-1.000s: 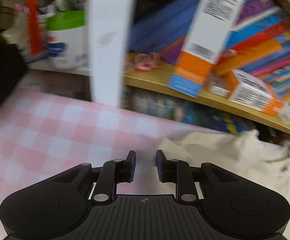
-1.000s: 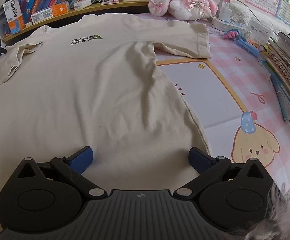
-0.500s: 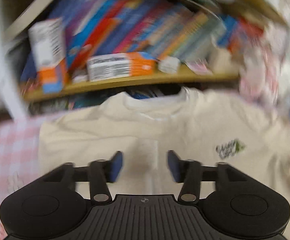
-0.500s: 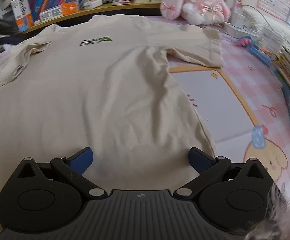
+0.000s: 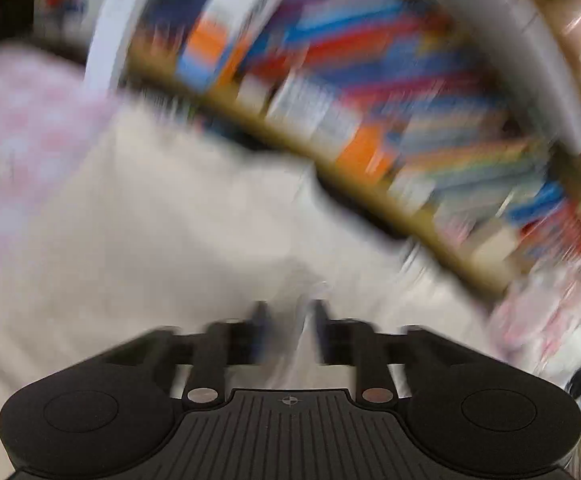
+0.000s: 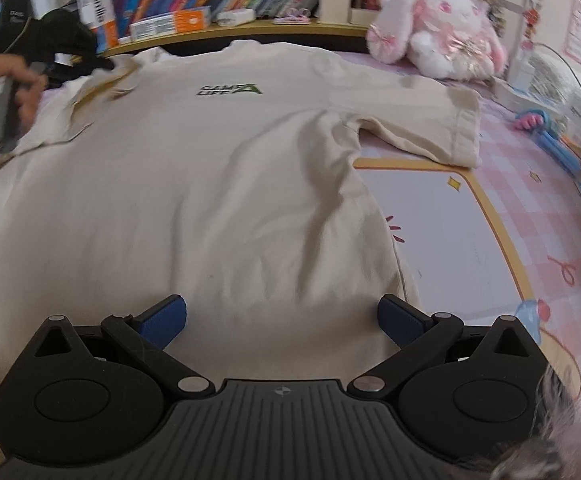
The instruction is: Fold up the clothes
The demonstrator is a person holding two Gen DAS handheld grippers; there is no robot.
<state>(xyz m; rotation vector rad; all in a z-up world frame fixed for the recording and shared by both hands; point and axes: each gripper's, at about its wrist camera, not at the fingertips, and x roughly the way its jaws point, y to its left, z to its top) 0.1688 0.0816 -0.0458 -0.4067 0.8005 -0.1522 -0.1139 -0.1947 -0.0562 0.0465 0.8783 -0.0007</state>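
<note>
Cream T-shirt (image 6: 194, 184) lies face up and mostly flat on the pink checked surface (image 6: 538, 216), collar toward the bookshelf (image 6: 250, 30), hem just ahead of the right gripper (image 6: 280, 316). Right jaws stand wide apart, nothing between them, the blue pads poised over the hem with the shirt's side seam just beyond the right-hand pad. Left gripper (image 5: 288, 322): view heavily smeared; its jaws are closing with a ridge of cream cloth between them, near the shoulder and sleeve on the far side from the right jaws. Whether the pads have bitten yet I cannot tell. The hand (image 6: 8, 96) carrying it shows at that sleeve in the right wrist view. Risks, as judged: a closing pinch during fast travel may catch one layer only or slip off, dragging the sleeve into a bunch; the rumples beside that sleeve would then fold in crooked. Right jaws could nip the mat along with the hem. Room: open surface to the right of the right jaws; ahead, the plush rabbit (image 6: 438, 36) sits near the other sleeve (image 6: 430, 124), and the shelf edge lies close behind the collar, limiting any far-side swing.
</note>
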